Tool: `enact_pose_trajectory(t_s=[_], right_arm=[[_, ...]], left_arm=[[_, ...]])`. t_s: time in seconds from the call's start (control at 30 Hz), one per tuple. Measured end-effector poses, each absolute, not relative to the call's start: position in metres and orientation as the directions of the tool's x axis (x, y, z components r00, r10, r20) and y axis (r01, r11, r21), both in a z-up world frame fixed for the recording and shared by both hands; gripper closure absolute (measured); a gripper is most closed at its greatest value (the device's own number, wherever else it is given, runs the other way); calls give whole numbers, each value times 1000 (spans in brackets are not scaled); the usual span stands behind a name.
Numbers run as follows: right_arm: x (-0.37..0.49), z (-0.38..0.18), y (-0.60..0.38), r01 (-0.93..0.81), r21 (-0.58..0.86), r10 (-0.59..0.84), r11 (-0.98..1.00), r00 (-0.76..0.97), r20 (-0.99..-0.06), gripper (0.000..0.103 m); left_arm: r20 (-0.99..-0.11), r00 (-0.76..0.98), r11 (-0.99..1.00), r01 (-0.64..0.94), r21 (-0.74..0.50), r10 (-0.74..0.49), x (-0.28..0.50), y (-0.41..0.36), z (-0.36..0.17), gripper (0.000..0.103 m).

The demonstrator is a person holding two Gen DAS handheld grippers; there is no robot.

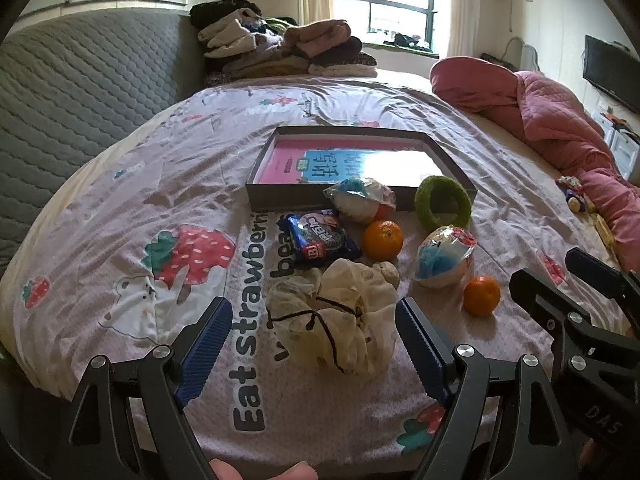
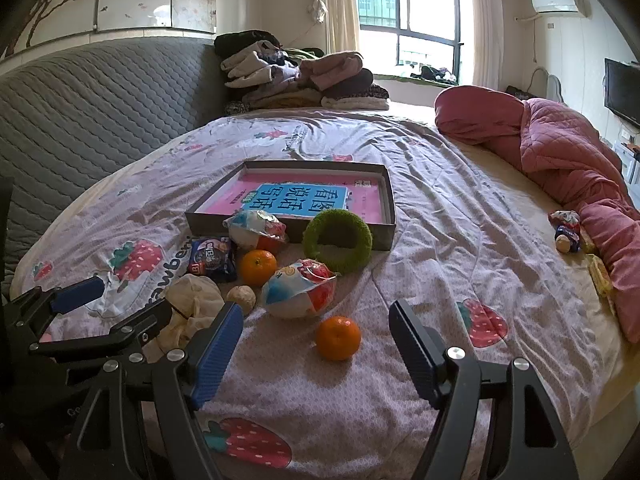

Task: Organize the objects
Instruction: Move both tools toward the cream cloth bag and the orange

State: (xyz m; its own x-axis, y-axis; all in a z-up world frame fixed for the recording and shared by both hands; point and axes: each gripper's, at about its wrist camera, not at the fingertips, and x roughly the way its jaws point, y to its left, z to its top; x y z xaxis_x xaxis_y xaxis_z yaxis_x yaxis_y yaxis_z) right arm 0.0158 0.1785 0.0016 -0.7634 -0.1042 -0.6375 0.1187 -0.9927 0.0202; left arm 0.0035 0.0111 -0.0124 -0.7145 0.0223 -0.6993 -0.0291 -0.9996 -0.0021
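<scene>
A grey box (image 1: 256,196) (image 2: 390,216) holding a pink book lies on the bed. Before it lie a green ring (image 1: 442,200) (image 2: 338,244), two wrapped toy balls (image 1: 444,258) (image 1: 360,200), a dark snack packet (image 1: 320,240) (image 2: 212,258), two oranges (image 1: 482,295) (image 1: 383,239), a walnut (image 2: 241,297) and a cream mesh pouch (image 1: 344,320) (image 2: 192,308). My left gripper (image 1: 314,340) is open with the pouch between its fingers. My right gripper (image 2: 316,344) is open just before the near orange (image 2: 338,337).
Folded clothes (image 1: 288,48) are stacked at the head of the bed by the grey quilted headboard (image 1: 80,80). A pink quilt (image 2: 560,160) and small toys (image 2: 566,230) lie along the right side. A window and a TV are behind.
</scene>
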Motion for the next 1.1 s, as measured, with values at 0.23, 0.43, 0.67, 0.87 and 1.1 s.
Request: enact_pose_trajectory(t_s=[0.23,0.43,0.67,0.87,1.1], right_arm=[[15,-4,181,119,20,-103,-993,-754,-649,28],[17,-11,185,119,20,-102,-993,-745,-659,28],[17,-22,193,112,39,-109,-993,-725,-680,28],[16,-29,199,114,69,-129,-991,-707,-696,28],[12,-41,201,115,77,-135,-990,-688,-713,28]], left_arm=[[-709,-705,-999,-33,0,23,2,12,-17,19],[-726,-686,-999,-47,-8,38,3,11,-25,19],[-735,-675,-997,-70,-31,71,7,10,-32,19],[-741,-663,-993,-102,-51,106,10,12,-36,19],[-740,-660,-990,-126,-57,127,10,15,-41,19]])
